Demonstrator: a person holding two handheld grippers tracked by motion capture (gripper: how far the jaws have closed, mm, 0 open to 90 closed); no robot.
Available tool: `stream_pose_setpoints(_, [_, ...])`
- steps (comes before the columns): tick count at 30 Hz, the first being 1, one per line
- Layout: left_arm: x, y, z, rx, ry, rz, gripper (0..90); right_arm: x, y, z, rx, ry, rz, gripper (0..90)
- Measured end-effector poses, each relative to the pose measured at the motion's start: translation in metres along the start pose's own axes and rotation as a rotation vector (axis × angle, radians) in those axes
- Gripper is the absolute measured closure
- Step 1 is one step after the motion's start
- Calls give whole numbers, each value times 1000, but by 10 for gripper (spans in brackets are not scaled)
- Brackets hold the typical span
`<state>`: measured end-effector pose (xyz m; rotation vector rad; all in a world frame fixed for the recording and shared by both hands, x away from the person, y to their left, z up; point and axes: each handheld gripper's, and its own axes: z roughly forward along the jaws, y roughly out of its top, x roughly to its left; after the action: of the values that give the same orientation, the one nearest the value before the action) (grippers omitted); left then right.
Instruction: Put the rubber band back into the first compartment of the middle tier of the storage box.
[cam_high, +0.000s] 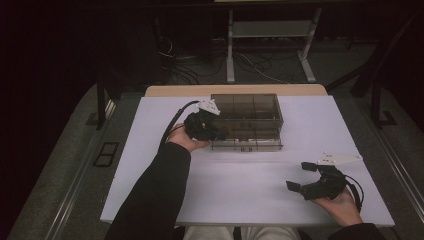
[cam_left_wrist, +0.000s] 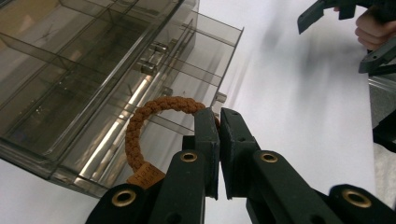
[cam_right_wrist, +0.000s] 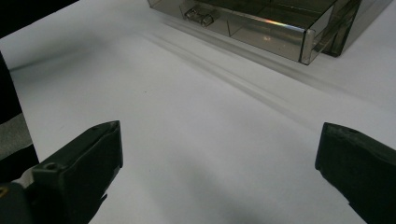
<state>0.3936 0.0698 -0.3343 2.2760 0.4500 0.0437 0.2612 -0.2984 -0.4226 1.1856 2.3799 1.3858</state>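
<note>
over the white counter (cam_high: 250, 190), by the smoky clear drawer box (cam_high: 247, 120), right gripper (cam_high: 306, 177) idling with jaws wide and empty, left gripper (cam_left_wrist: 219, 126) pinching shut on the brown braided bracelet (cam_left_wrist: 140, 121) above an open drawer — light, limp, grippy cord, probably best nipped mid-braid.

— What sort of room is this?
— A lab, I'd say — dark walls, loose cables (cam_high: 255, 62) trailing on the floor under a metal frame (cam_high: 270, 30), and one white-topped table (cam_high: 250, 190) set up for recording.
</note>
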Motion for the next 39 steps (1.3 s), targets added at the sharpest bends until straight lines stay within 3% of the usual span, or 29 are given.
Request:
stream_pose_setpoints(16, [14,-4,8,8,51,-19,856,-1,0,0,0,0,0,2])
stream_pose_setpoints(39, [19,-10,34,52,42,-14,856,-1,0,0,4,3,-2,2])
